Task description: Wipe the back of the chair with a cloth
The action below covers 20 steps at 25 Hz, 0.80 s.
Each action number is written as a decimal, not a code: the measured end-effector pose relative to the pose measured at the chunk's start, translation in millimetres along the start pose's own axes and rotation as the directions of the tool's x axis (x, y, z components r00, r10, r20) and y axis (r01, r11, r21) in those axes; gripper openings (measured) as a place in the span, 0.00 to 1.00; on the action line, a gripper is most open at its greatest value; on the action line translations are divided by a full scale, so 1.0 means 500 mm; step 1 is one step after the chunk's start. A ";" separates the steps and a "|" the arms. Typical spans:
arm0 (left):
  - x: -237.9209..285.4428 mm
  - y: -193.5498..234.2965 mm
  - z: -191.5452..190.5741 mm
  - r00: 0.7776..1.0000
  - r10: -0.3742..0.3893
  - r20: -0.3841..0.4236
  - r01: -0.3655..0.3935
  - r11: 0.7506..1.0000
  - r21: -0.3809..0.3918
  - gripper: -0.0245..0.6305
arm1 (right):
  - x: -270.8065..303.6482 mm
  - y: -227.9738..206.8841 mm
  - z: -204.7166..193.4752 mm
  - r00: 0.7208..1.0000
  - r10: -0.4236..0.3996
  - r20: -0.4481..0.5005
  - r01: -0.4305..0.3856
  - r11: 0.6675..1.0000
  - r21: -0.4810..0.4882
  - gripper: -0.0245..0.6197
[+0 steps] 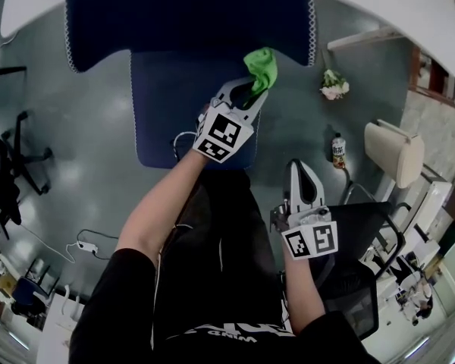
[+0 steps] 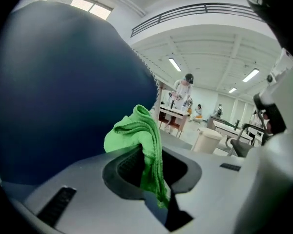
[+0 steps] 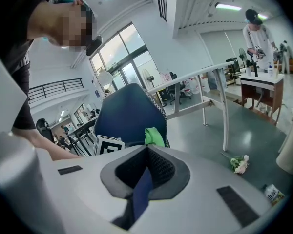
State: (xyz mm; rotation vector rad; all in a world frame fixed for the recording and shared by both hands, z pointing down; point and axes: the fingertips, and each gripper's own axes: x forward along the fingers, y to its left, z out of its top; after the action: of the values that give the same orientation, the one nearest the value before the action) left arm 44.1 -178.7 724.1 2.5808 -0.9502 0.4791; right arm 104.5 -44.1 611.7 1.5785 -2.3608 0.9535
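The dark blue chair shows from above, its back [image 1: 189, 14] at the top and its seat [image 1: 174, 105] below. My left gripper [image 1: 250, 89] is shut on a bright green cloth [image 1: 261, 67], which is bunched against the right part of the chair back. In the left gripper view the cloth [image 2: 141, 140] hangs between the jaws beside the blue back [image 2: 63, 96]. My right gripper [image 1: 299, 169] is held low near the person's body, jaws closed on nothing, apart from the chair. The right gripper view shows the chair [image 3: 129, 113] and cloth [image 3: 155, 136] ahead.
A white table [image 1: 394, 6] curves past the chair at the upper right. On the grey floor lie a small bunch of flowers [image 1: 334, 86] and a bottle [image 1: 338, 150], beside a beige bin [image 1: 394, 152]. A black office chair [image 1: 7, 165] stands left; a power strip [image 1: 87, 246] lies lower left.
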 end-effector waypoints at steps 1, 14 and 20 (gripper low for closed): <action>-0.019 0.011 0.001 1.000 0.022 -0.001 -0.022 1.000 -0.021 0.14 | 0.001 0.005 0.002 1.000 0.004 -0.002 -0.004 1.000 -0.001 0.03; -0.328 0.093 0.228 0.961 0.266 0.074 -0.256 0.959 -0.123 0.14 | -0.016 0.111 0.178 0.988 0.145 0.047 -0.138 0.983 -0.121 0.03; -0.477 0.038 0.377 0.937 0.313 0.156 -0.288 0.943 -0.165 0.14 | -0.059 0.192 0.284 0.974 0.218 0.061 -0.203 0.961 -0.190 0.03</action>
State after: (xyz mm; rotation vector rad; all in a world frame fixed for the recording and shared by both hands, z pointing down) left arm -104.0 -141.9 460.2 2.3912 -1.4032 0.2458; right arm 64.8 -79.0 446.2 1.3433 -2.6284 0.6937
